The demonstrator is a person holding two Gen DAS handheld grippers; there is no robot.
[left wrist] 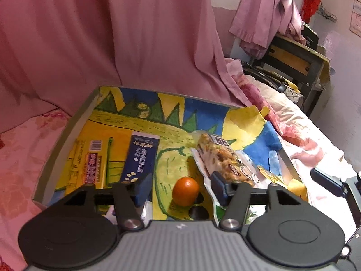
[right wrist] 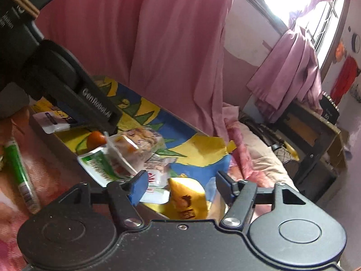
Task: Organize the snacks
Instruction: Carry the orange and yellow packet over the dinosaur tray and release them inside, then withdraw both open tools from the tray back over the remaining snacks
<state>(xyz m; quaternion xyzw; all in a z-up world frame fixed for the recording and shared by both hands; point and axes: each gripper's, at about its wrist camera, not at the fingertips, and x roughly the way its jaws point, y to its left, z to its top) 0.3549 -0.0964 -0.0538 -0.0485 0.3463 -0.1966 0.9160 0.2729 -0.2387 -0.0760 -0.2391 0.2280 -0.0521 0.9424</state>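
Left gripper (left wrist: 181, 186) hovers low over the tray (left wrist: 67, 133), jaws spread, an orange fruit (left wrist: 185, 191) between them, untouched. Blue carton (left wrist: 141, 159) and red bar (left wrist: 93, 168) lie flat to its left; a clear nut-snack bag (left wrist: 225, 158) lies to its right. Right gripper (right wrist: 181, 188), jaws spread and empty, hangs over a yellow packet (right wrist: 188, 197) at the tray's near edge. Green tube (right wrist: 20, 174) lies on the bed outside the tray.
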